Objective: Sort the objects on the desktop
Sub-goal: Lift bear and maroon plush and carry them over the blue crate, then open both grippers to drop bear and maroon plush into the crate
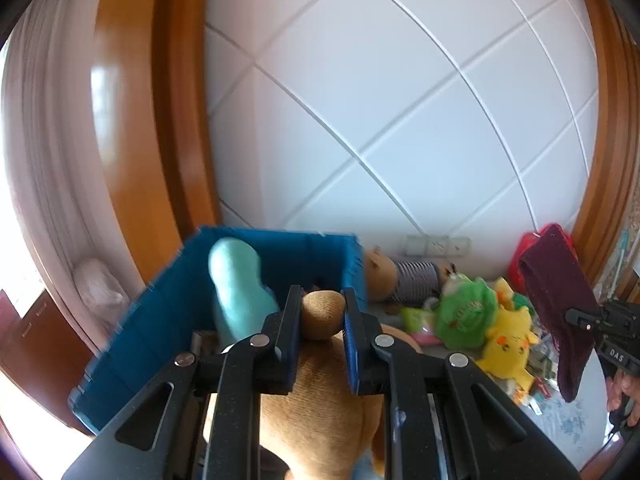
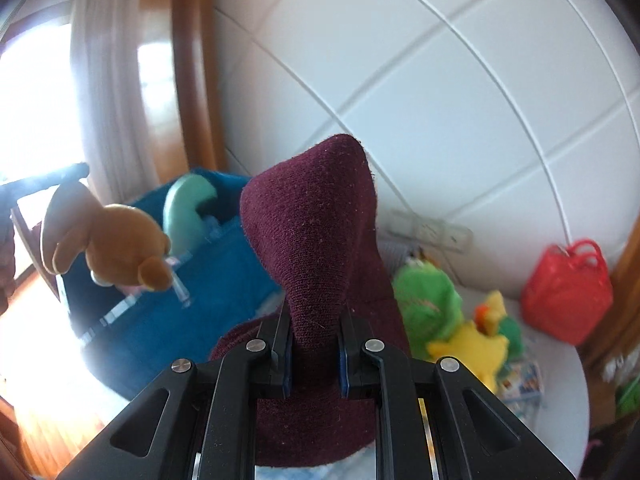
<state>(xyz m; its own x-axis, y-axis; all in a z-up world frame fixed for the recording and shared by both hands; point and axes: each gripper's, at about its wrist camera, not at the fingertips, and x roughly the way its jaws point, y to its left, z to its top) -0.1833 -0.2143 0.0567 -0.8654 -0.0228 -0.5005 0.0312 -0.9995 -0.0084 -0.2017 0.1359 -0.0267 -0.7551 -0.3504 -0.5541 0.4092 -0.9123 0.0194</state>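
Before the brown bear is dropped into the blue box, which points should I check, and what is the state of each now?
1. Left gripper shut on the brown bear: ok.
2. Bear above the blue box opening: cannot tell; in the right view it hangs near the box's edge.
3. Free room in the box beside the mint plush: cannot tell.
4. Right gripper shut on the maroon sock: ok.
5. Sock away from the box: ok.

Black plastic left claw [image 1: 322, 322], blue pads [image 1: 352, 344], round silver screws, right claw [image 2: 314, 354] alike, "DAS" lettering
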